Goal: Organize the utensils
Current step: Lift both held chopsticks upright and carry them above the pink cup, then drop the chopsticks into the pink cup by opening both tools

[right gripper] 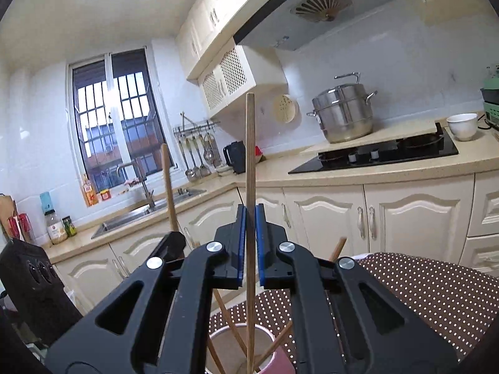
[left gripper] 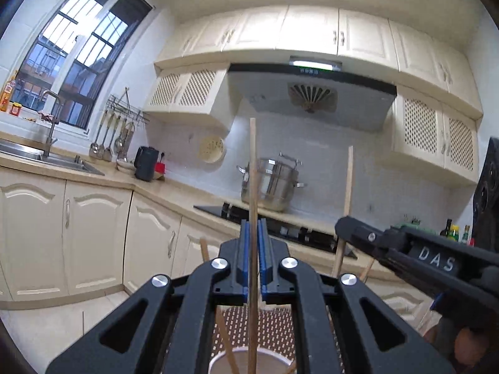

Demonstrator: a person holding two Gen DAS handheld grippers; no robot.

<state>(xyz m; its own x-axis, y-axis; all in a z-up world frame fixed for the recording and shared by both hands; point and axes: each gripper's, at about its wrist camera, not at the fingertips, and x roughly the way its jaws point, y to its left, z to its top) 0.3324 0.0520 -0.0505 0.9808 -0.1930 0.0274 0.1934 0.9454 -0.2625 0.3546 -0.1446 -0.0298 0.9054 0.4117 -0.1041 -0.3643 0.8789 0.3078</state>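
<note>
1. Left tongs (left gripper: 253, 240) pinching an upright chopstick (left gripper: 252, 187) above the pink cup (left gripper: 243, 360) on the dotted desk (left gripper: 274, 327).
2. Right tongs (right gripper: 249, 233) close around a second chopstick (right gripper: 250, 155), whose foot sits in the cup (right gripper: 237, 349); pads look slightly apart.
3. Probably mid-drop: next, release and withdraw straight up.
4. Both tools tilted upward, converging over the cup.
</note>
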